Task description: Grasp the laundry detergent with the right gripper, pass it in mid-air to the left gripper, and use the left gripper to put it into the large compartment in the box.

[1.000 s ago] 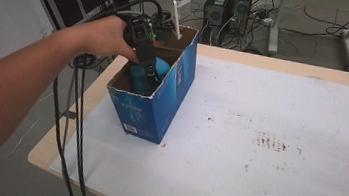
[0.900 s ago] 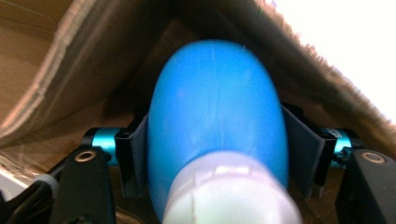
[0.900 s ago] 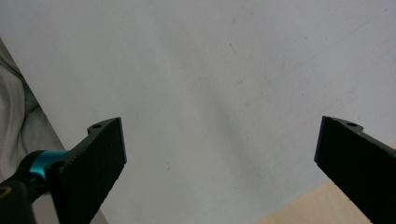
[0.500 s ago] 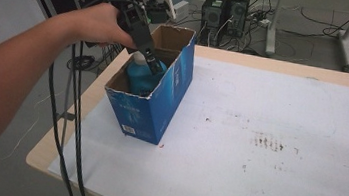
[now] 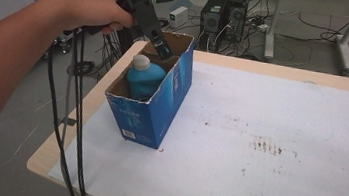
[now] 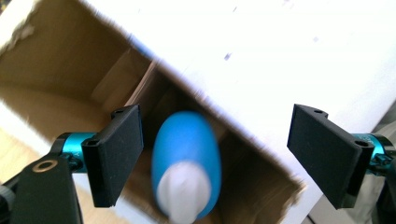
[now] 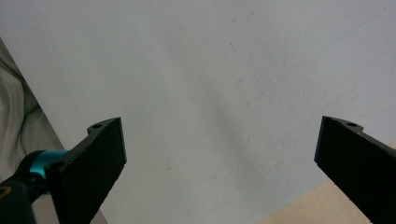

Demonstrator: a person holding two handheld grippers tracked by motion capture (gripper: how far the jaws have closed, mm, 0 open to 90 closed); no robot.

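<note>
Left tongs [image 6: 215,154], jaws just opening and holding nothing, hover above the blue plastic bottle with a white cap [image 5: 144,76], upright inside the open blue cardboard box [image 5: 153,108]. Box label writing is illegible. Right tongs [image 7: 219,163] stand wide over the white table [image 5: 278,141].

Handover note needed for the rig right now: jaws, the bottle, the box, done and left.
Left gripper: jaws have just been opening, now open above the box, nothing between the pads.
Right gripper: open, empty, over the white table cover.
Blue plastic bottle with a white cap: upright inside the open blue cardboard box at the table's left end.
Done: bottle boxed and released.
Left: probably just withdraw the left hand.
</note>
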